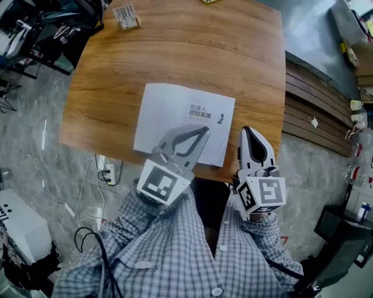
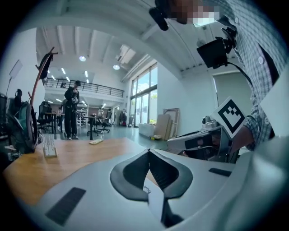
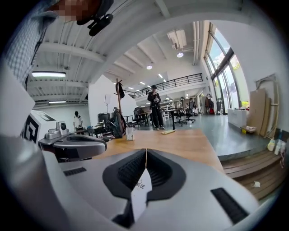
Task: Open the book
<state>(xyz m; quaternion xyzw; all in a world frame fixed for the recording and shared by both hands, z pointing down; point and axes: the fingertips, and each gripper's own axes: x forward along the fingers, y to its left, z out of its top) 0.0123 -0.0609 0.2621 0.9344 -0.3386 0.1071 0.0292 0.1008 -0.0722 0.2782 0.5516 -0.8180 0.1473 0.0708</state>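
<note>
The book [image 1: 175,116] is a thin white booklet with dark print on its cover. It lies closed and flat on the wooden table [image 1: 175,46], near the front edge. My left gripper [image 1: 204,129] hovers over the book's near right corner, jaws shut with nothing of the book between them. My right gripper [image 1: 246,128] is held just right of the book, over the table's front edge, also shut. In the left gripper view the jaws [image 2: 149,151] meet at the tip, and the right gripper [image 2: 194,142] shows beside them. The right gripper view shows closed tips [image 3: 146,150] too.
A small box [image 1: 126,16] lies at the table's far left. A power strip with cables [image 1: 109,173] lies on the floor to the left. Wooden steps [image 1: 315,110] run along the right. A person [image 2: 71,110] stands far off in the hall.
</note>
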